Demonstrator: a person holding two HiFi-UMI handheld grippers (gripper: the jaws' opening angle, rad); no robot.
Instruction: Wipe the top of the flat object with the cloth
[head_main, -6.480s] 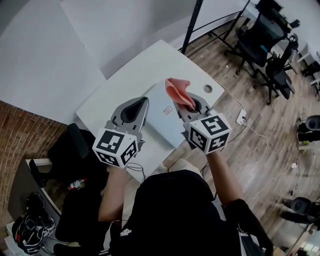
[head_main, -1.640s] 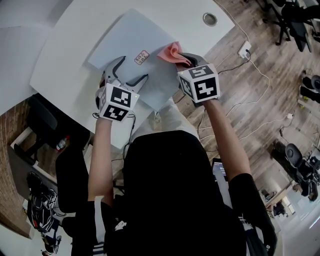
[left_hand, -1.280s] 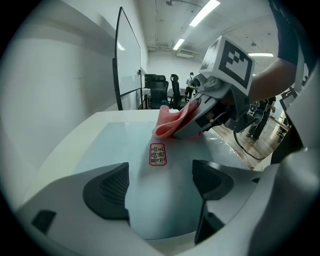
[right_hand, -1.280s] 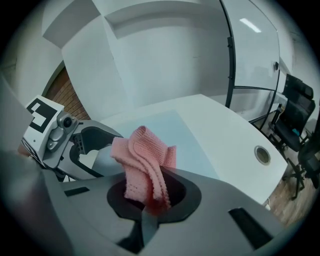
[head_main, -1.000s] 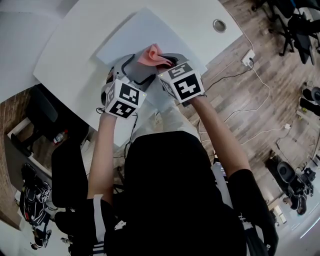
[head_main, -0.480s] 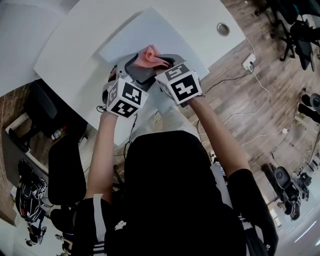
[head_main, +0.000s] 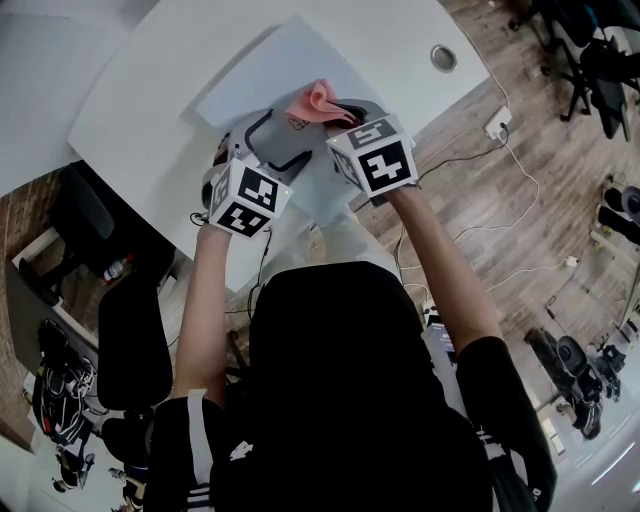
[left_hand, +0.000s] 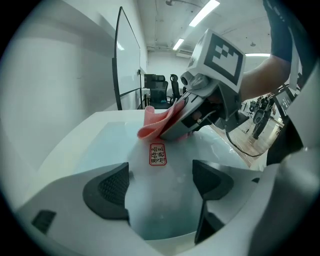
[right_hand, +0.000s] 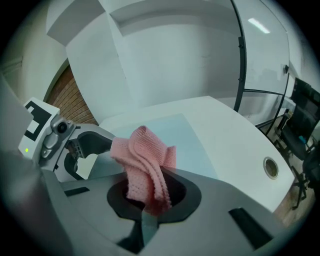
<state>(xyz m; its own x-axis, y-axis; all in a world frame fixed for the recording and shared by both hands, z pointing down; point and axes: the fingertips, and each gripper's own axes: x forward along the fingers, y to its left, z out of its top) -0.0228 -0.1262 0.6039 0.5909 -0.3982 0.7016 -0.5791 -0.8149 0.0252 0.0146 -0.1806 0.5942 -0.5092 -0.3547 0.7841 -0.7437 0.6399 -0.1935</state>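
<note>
The right gripper (right_hand: 150, 207) has its fingers clamped on a pink knitted cloth (right_hand: 146, 159). The folds stand up out of the grip and hide the fingertips themselves in the right gripper view. In the left gripper view the cloth (left_hand: 156, 124) hangs from that gripper (left_hand: 186, 126) with its lower fold down at the flat pale-blue board (left_hand: 107, 145), just beyond a red-bordered label (left_hand: 157, 154). Whether the fold presses on the surface or only skims it cannot be told, and the print on the label is too small to read.

The left gripper (left_hand: 160, 182) has its fingers (left_hand: 107, 190) wide apart with only the board's bare surface between them. Contact with the board is not clear.

From the head view the board (head_main: 285, 65) lies on the white counter (head_main: 140, 95). Its near edge is covered by the left gripper (head_main: 280, 140) and the right gripper (head_main: 345, 108), and the cloth (head_main: 315, 100) sits between them over the board's near half. The label is almost wholly hidden there. A round cable grommet (head_main: 443, 57) sits in the counter's far corner. The person's dark hood fills the lower half of that view, cutting off the counter's front.
</note>
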